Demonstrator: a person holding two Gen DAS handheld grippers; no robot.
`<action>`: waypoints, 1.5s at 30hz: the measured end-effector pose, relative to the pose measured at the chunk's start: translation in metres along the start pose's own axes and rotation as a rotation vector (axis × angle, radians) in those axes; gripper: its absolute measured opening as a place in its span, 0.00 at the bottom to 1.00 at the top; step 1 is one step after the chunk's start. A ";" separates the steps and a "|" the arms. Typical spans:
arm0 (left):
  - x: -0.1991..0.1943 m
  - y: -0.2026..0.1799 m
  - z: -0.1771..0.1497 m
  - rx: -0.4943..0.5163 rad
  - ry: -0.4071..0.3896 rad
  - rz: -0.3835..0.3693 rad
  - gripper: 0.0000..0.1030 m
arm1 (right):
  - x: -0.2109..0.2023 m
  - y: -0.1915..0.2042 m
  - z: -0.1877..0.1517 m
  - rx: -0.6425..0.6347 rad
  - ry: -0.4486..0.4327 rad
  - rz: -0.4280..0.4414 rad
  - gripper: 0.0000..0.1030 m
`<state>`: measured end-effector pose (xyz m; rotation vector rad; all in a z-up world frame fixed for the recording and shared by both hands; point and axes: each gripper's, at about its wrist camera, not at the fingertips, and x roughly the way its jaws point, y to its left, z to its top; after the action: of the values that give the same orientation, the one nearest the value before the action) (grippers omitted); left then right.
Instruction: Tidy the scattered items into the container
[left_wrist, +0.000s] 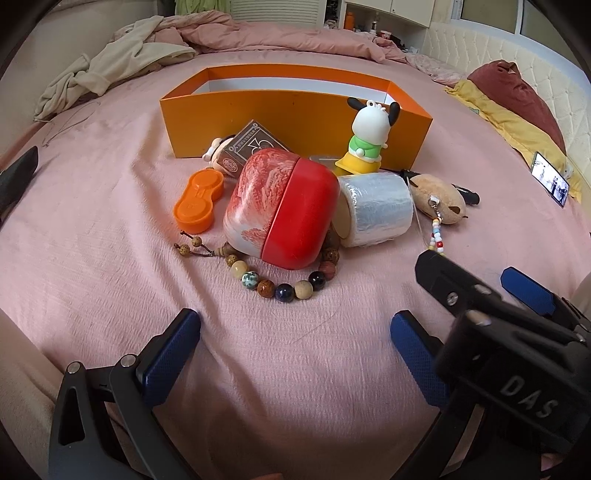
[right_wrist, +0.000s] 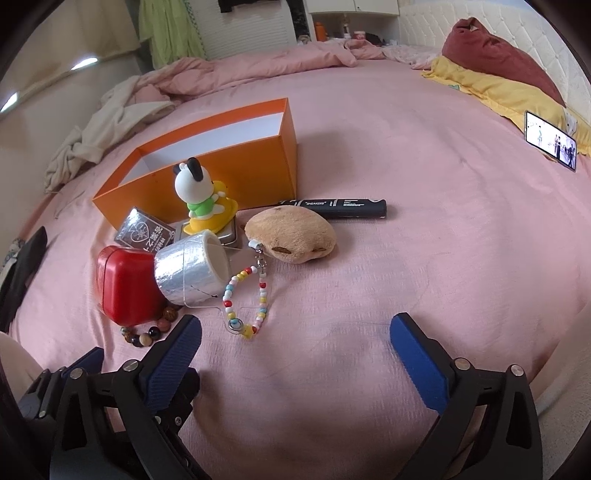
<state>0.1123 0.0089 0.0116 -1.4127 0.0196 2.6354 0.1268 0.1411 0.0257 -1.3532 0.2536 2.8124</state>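
An open orange box (left_wrist: 295, 110) stands on the pink bed. In front of it lie a red marbled case (left_wrist: 288, 210), a silver tape roll (left_wrist: 376, 210), a wooden bead bracelet (left_wrist: 280, 284), an orange lens case (left_wrist: 199, 199), a card pack (left_wrist: 251, 147), a dog figure (left_wrist: 365, 140), a tan plush (right_wrist: 291, 232), a black marker (right_wrist: 340, 207) and a coloured bead strap (right_wrist: 243, 295). My left gripper (left_wrist: 295, 325) is open just short of the bracelet. My right gripper (right_wrist: 295, 332) is open over bare sheet, with the bead strap beside its left finger.
A lit phone (right_wrist: 550, 142) leans on yellow and maroon pillows (right_wrist: 491, 70) at the right. A crumpled pink duvet (left_wrist: 280, 37) and beige cloth (left_wrist: 110, 70) lie behind the box. A black object (right_wrist: 26, 266) sits at the left edge.
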 end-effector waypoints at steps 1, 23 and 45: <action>0.001 -0.002 -0.001 0.009 -0.003 0.010 1.00 | 0.002 0.003 -0.001 -0.018 0.001 -0.016 1.00; -0.001 -0.013 -0.009 0.056 -0.054 0.080 1.00 | 0.008 0.012 -0.010 -0.049 -0.028 -0.069 1.00; -0.001 -0.019 -0.010 0.053 -0.059 0.090 1.00 | 0.007 0.010 -0.010 -0.053 -0.032 -0.063 1.00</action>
<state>0.1236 0.0267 0.0082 -1.3475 0.1488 2.7251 0.1291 0.1292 0.0156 -1.3011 0.1339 2.8052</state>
